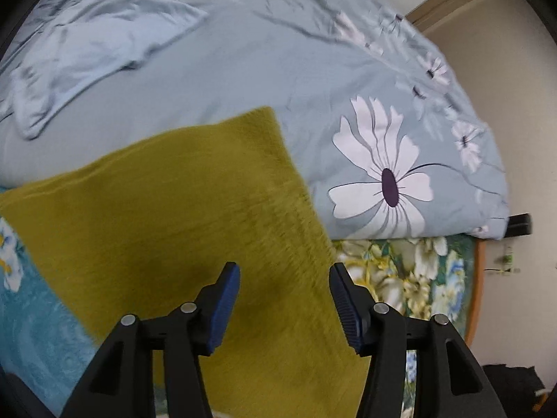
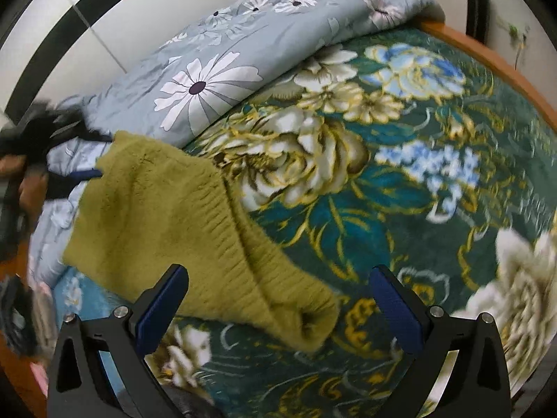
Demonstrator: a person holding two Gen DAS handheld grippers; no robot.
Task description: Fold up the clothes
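1. The olive-green sweater (image 2: 163,209) is a fuzzy knit, folded into a rough rectangle, with a ribbed band running along one edge down to a rolled cuff-like end nearest the right claw (image 2: 278,299).
2. It lies on the bed, partly on the dark teal floral blanket (image 2: 400,181) and partly against the pale blue daisy-print quilt (image 2: 216,69) bunched behind it.
3. In the left wrist view the sweater (image 1: 181,216) shows as a broad, smooth, slightly blurred slab with one sharp corner toward the quilt (image 1: 278,69).
4. The left claw (image 1: 283,304) is released, its blue pads apart above the sweater.
5. The right claw is also released, spread wide, with the ribbed end between its pads and not pinched.
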